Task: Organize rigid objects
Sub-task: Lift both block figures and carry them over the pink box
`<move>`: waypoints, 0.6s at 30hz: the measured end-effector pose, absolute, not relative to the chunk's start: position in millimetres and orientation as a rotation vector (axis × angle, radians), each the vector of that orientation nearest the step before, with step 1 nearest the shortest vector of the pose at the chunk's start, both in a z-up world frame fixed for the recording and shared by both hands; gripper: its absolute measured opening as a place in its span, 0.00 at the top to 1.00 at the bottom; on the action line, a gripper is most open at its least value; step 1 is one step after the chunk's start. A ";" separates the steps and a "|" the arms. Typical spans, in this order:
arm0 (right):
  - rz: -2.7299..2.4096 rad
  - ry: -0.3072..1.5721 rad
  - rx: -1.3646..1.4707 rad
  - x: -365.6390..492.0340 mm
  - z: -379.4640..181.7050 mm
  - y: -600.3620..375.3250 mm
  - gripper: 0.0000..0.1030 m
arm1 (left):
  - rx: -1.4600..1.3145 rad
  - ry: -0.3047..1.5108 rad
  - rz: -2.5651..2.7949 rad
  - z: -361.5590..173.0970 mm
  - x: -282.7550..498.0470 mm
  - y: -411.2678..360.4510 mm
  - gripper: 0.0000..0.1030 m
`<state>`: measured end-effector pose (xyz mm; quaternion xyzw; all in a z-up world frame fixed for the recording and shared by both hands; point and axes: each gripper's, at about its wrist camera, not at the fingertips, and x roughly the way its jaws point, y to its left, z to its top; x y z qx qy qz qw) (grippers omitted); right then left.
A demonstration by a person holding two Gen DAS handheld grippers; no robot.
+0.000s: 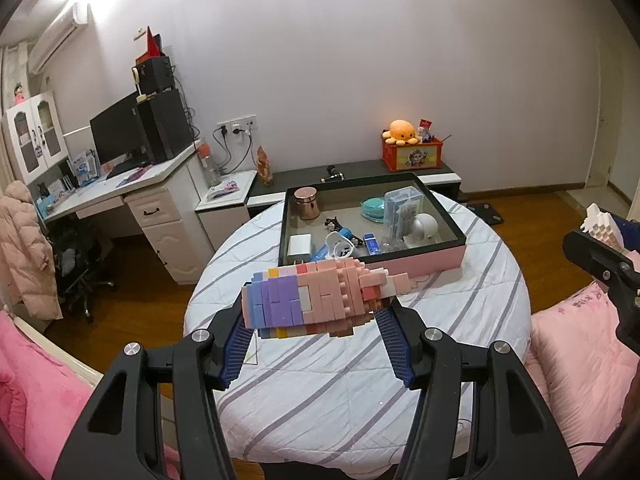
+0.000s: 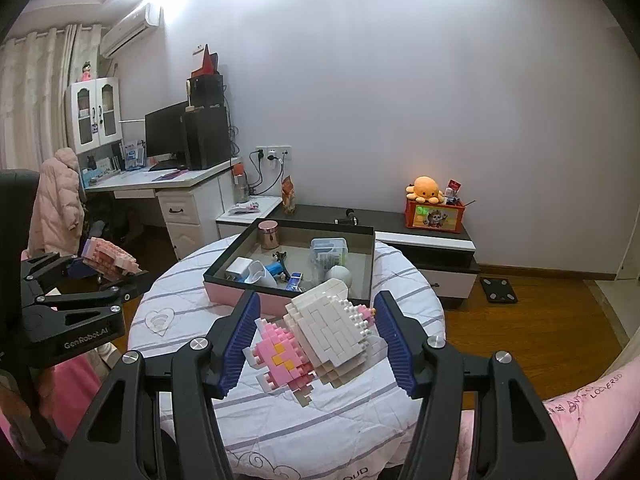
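Note:
My left gripper (image 1: 316,320) is shut on a pink and purple brick model (image 1: 320,298) and holds it above the round table (image 1: 360,380), short of the box. My right gripper (image 2: 316,324) is shut on a white and pink brick model (image 2: 320,340), also held above the table. A black-rimmed pink box (image 1: 420,258) sits at the table's far side; it holds a rose-gold cup (image 1: 307,203), a white charger (image 1: 300,246), a clear container (image 1: 404,208), a white ball (image 1: 426,228) and other small items. The box also shows in the right wrist view (image 2: 240,294).
A striped white cloth covers the table. A low dark cabinet (image 1: 360,172) with an orange toy crate (image 1: 412,154) stands behind it. A white desk (image 1: 160,200) with a monitor is at the left. Pink bedding (image 1: 580,360) lies on both sides.

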<state>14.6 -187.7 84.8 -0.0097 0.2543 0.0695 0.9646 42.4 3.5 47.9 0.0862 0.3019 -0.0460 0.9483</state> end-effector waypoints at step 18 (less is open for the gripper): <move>0.152 0.520 -0.009 28.9 79.8 -189.5 0.41 | 0.144 0.637 -0.061 42.7 61.0 10.2 0.43</move>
